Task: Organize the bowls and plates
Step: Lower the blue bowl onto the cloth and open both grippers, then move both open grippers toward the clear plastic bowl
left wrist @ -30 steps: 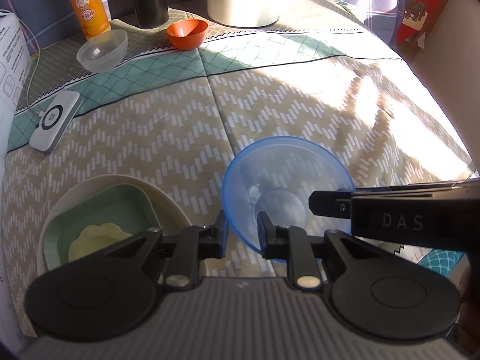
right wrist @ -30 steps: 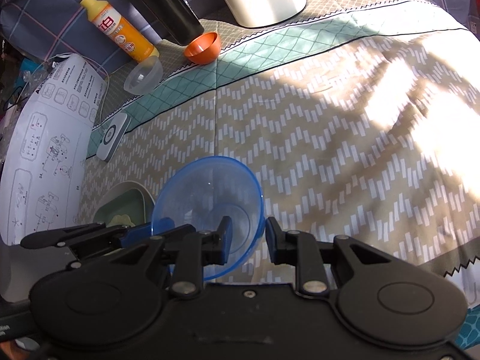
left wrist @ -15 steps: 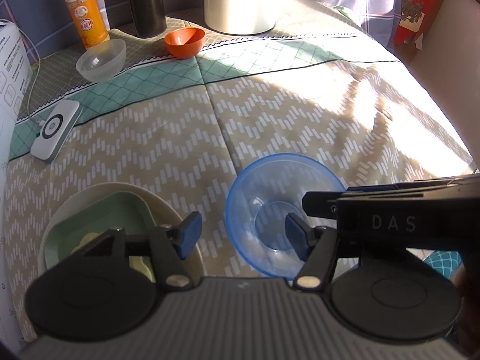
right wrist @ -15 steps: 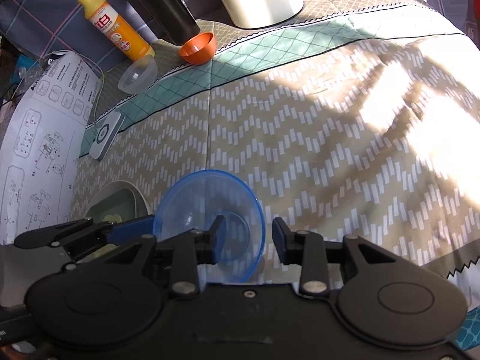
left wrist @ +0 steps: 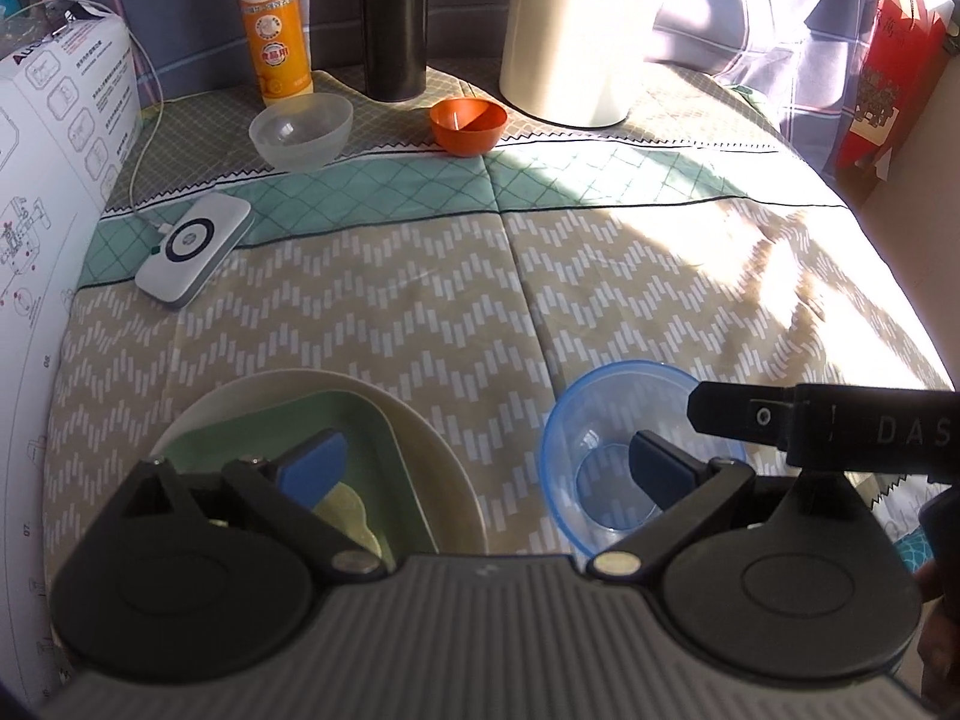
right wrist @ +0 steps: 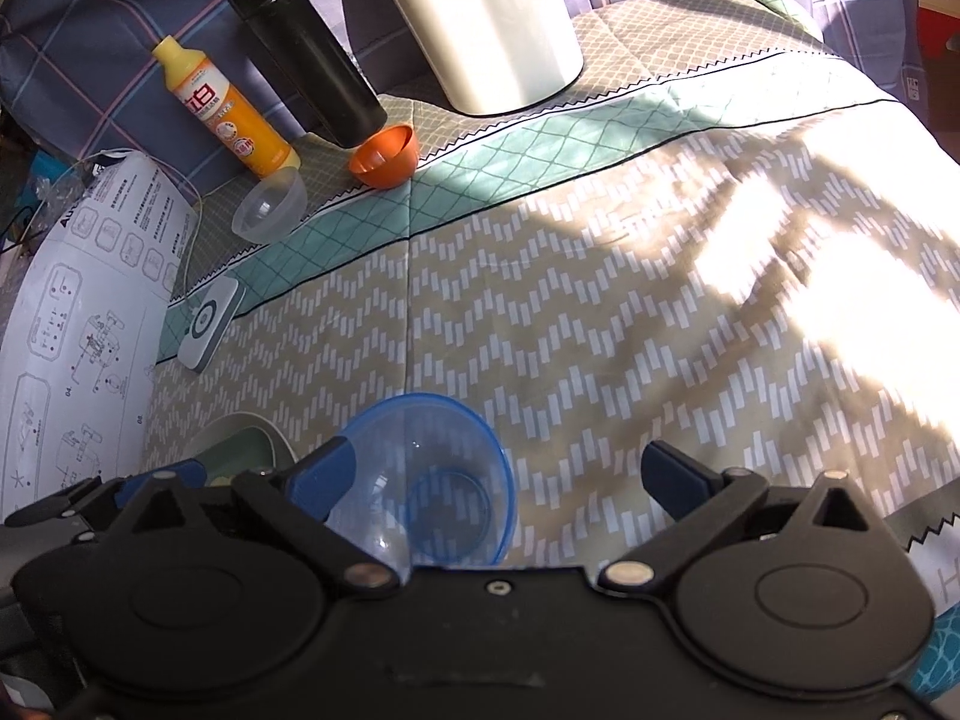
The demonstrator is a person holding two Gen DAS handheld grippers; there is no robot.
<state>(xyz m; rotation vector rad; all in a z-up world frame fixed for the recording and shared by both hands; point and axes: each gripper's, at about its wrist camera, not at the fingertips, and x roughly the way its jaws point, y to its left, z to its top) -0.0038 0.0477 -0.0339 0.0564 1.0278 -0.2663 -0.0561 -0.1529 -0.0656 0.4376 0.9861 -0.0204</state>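
resting upright on the patterned cloth [left wrist: 420,300], the blue bowl [right wrist: 432,480] sits just beside the stacked plates [left wrist: 432,450]; left gripper [left wrist: 480,465] and right gripper [right wrist: 492,474] both gape wide, holding nothing.

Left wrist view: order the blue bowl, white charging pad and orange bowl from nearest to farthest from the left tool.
1. Blue bowl, by the left tool's right finger.
2. White charging pad, mid-table, left.
3. Orange bowl, far back, centre.
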